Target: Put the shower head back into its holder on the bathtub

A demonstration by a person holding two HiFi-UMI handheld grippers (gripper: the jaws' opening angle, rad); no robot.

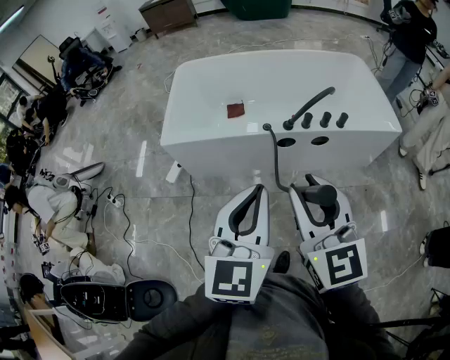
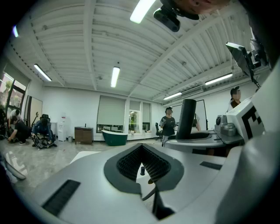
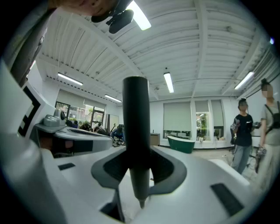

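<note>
The white bathtub [image 1: 211, 133] stands ahead of me on the stone floor. On its near rim are a black faucet [image 1: 309, 105], three black knobs [image 1: 325, 119] and two dark holes [image 1: 285, 142]. A black hose [image 1: 275, 160] runs from the rim down to the black shower head [image 1: 322, 194]. My right gripper [image 1: 314, 185] is shut on the shower head [image 3: 135, 144], held short of the tub with its handle upright between the jaws. My left gripper [image 1: 254, 191] hangs beside it, shut with nothing in it [image 2: 141, 151].
A small red thing [image 1: 235, 110] lies inside the tub. Cables [image 1: 123, 232] and a black device [image 1: 119, 299] lie on the floor at left, near a person sitting [image 1: 56, 204]. More people stand at the right [image 1: 411, 35]. A green tub [image 1: 256, 7] is at the far wall.
</note>
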